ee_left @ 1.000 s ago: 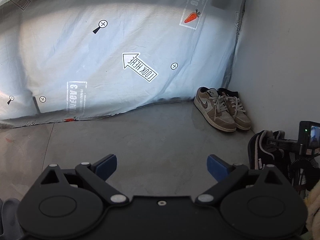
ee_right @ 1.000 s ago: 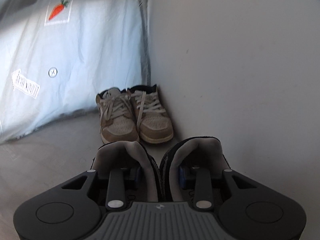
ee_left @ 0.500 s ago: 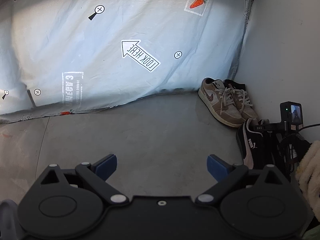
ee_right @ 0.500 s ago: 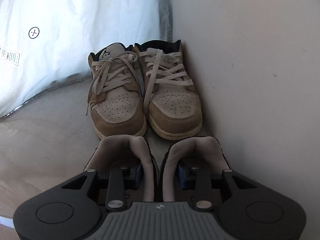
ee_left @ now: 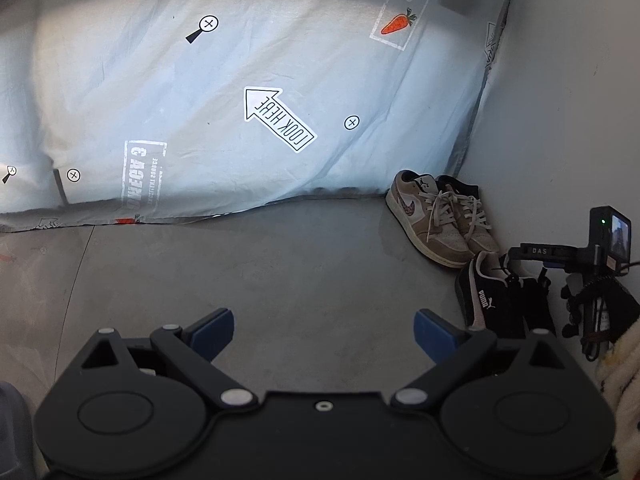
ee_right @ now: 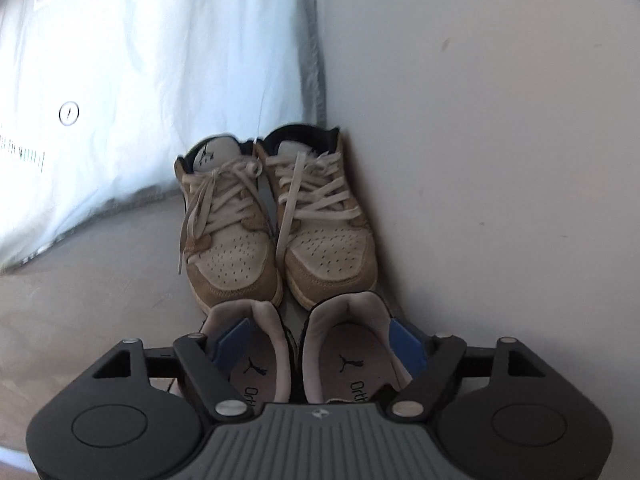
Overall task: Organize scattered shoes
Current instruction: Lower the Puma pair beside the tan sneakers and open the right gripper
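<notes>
Suede and mesh make up the black sneakers (ee_right: 316, 356), a pair now standing on the grey floor (ee_left: 280, 280) heel-to-toe behind the tan sneakers (ee_right: 276, 232), both pairs lined up along the white wall (ee_right: 480, 160) in the corner by the printed bedsheet (ee_left: 200, 100).

Right gripper (ee_right: 320, 346): jaws are opening. The blue pads (ee_right: 406, 346) sit inside the two shoe openings, spread away from the inner collars between them, so the pair appears released; contact at the outer collar of the right-hand shoe cannot be ruled out from this angle.

Left gripper (ee_left: 322, 332): jaws wide, nothing between them, hovering over bare floor well apart from both pairs.

Handling notes:
- Weight: light; one gripper carries both shoes.
- Stiffness: padded collars are soft and compress under the pads; soles are stiff.
- Recommended hold: pinch the two adjoining inner collars together, near the heel, where the padding gives grip.
- Avoid: laces, which slip and dangle, and the smooth side panels.
- Risk: a toe-heavy shoe may swing or drop if the pinch is shallow
</notes>
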